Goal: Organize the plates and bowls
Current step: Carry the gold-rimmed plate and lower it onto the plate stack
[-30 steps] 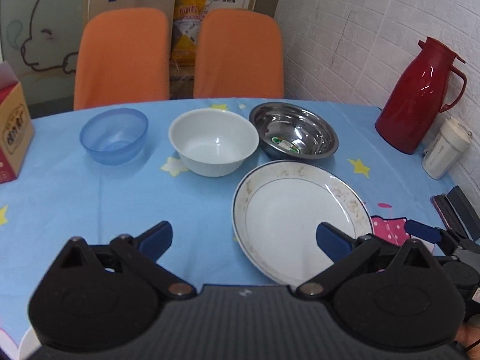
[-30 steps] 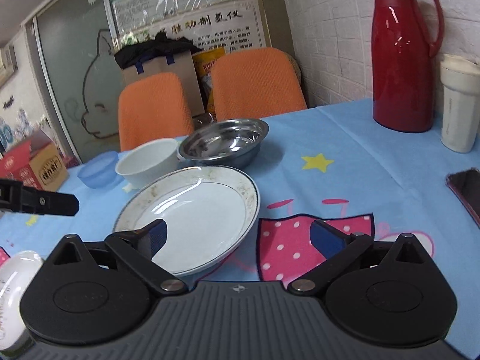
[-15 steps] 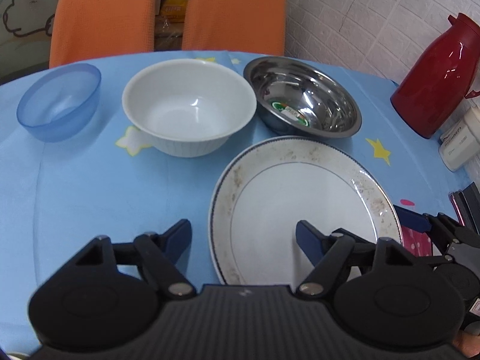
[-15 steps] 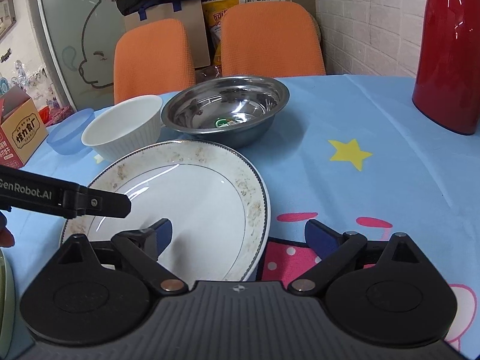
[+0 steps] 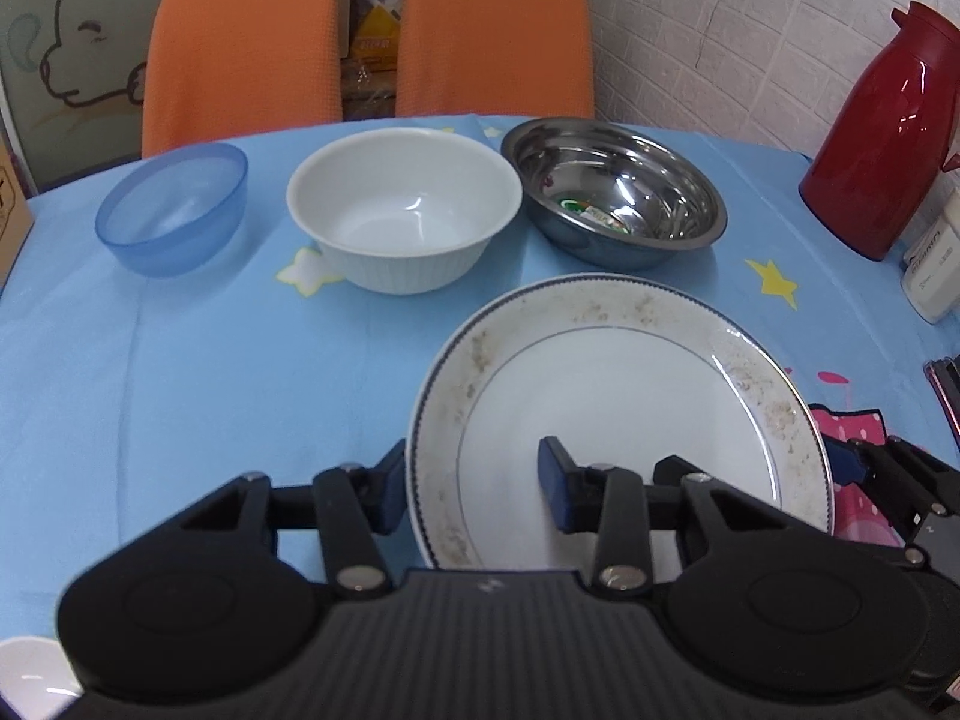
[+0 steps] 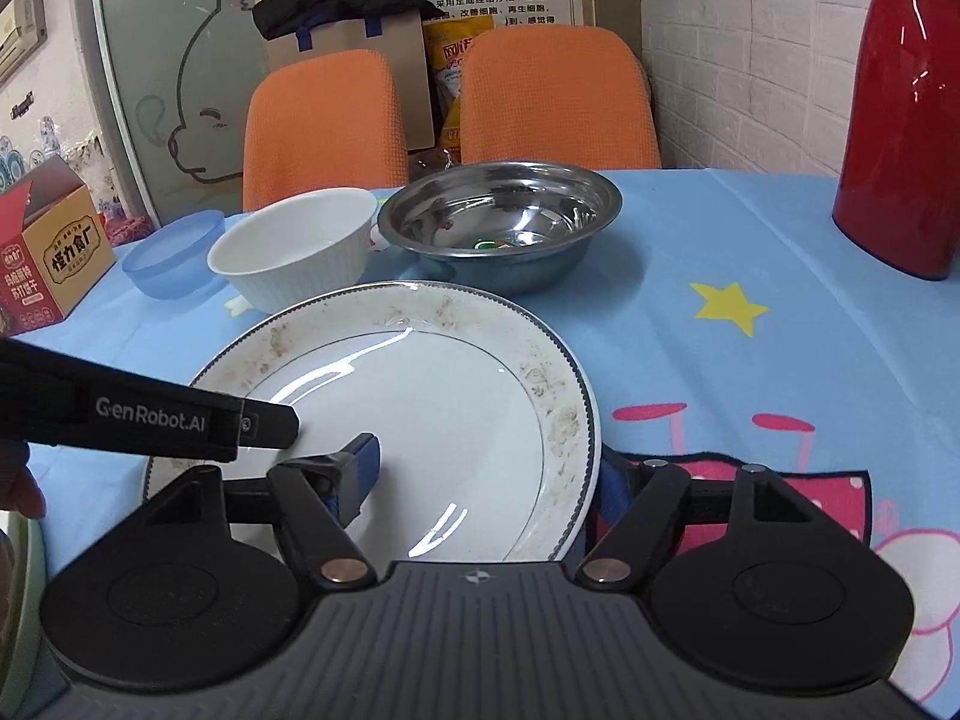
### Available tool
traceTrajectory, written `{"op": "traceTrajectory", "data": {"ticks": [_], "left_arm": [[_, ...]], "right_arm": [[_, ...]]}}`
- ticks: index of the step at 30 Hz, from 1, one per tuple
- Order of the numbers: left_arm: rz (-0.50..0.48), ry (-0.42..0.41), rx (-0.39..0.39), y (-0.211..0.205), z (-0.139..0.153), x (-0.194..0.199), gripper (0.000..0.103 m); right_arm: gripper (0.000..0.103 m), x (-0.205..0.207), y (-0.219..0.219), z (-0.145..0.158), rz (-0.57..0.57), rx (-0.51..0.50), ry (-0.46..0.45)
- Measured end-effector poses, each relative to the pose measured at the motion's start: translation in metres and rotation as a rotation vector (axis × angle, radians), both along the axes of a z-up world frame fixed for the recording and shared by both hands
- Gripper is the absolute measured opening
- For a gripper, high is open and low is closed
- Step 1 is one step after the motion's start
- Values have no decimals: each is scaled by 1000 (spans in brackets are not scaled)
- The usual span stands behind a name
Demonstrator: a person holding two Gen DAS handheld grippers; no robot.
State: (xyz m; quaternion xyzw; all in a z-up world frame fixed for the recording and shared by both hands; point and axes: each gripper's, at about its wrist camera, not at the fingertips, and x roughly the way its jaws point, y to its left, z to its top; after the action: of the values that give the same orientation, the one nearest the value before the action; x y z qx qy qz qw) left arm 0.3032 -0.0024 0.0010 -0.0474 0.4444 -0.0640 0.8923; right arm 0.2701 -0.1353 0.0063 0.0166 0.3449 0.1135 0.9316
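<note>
A large white plate [image 5: 624, 396] with a dark rim line lies on the blue tablecloth; it also shows in the right wrist view [image 6: 420, 396]. My left gripper [image 5: 474, 489] is open and straddles the plate's left rim, one finger outside, one over the plate. My right gripper [image 6: 489, 471] is open and straddles the plate's right rim the same way. Behind the plate stand a blue plastic bowl [image 5: 174, 207], a white bowl [image 5: 402, 210] and a steel bowl [image 5: 612, 192] in a row.
A red thermos [image 5: 888, 132] and a white cup [image 5: 936, 264] stand at the right by the brick wall. A cardboard box [image 6: 51, 252] sits at the far left. Two orange chairs [image 5: 240, 42] stand behind the table. Another white dish [image 5: 30, 669] is at lower left.
Both grippers have moved forward and down onto the plate. Their fingers have closed in part and now straddle its left and right rims.
</note>
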Motion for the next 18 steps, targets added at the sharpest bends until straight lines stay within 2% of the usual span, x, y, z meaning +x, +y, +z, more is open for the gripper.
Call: {"op": "traceTrajectory", "data": {"ticks": [3,9,18], "left_arm": [[9,-3,-6,6,6,-15,38],[41,-66,5,25,26,-55,38],[151,-131,7,93,54,-130,38]], "right_arm": [[103,-17,3,7,-2,25,-22],[103,-46,22,22,6,29,-75],[103,-93,70,47,104,63,-151]]}}
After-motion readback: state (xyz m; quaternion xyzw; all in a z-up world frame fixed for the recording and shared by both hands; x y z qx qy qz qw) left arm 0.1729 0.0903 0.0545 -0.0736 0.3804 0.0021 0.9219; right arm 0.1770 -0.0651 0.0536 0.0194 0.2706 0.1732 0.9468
